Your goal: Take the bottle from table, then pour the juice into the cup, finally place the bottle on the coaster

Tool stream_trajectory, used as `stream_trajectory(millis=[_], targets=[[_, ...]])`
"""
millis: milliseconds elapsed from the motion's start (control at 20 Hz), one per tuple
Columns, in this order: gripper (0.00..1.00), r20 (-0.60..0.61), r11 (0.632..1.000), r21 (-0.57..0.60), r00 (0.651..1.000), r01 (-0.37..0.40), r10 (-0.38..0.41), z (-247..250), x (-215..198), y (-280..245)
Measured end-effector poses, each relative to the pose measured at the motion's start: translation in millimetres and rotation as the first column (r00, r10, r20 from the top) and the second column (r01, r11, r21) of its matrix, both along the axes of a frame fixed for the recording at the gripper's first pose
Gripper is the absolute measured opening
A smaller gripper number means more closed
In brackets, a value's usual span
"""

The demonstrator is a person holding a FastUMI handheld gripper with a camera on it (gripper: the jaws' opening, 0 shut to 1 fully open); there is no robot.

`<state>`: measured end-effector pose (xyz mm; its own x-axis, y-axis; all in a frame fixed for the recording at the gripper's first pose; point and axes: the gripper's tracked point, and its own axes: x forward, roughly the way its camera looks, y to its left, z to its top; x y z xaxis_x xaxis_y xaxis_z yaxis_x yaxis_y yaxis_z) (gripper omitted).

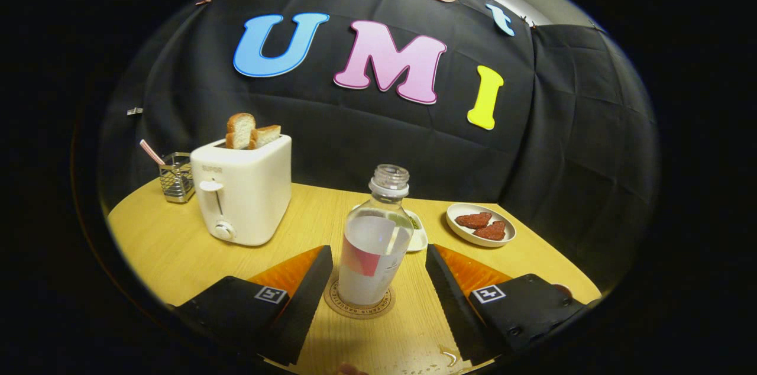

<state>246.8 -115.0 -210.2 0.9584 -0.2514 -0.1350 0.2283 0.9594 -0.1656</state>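
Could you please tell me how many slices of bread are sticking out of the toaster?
2. One taller slice stands upright in the toaster, and a shorter slice leans right beside it. Any more down inside the slots would be hidden.

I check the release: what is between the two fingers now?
In the gripper view, the bottle stands on the coaster between the open gripper fingers, touching neither.

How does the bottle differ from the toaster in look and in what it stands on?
The bottle is clear and slim; the toaster is white and boxy. The bottle stands on a round coaster, the toaster directly on the table. The bottle's mouth is open and bare; bread sticks out of the toaster. Both stand upright. The open gripper flanks the bottle.
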Motion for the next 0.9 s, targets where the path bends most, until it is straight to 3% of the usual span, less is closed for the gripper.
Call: stream_trajectory(millis=[550,900], targets=[[0.97,0.142,0.976,0.167,0.983,-0.138,0.115,109.4,-106.5,49.5],[0.97,0.201,0.975,0.05,0.959,-0.215,0.201,178.1,-190.8,72.7]])
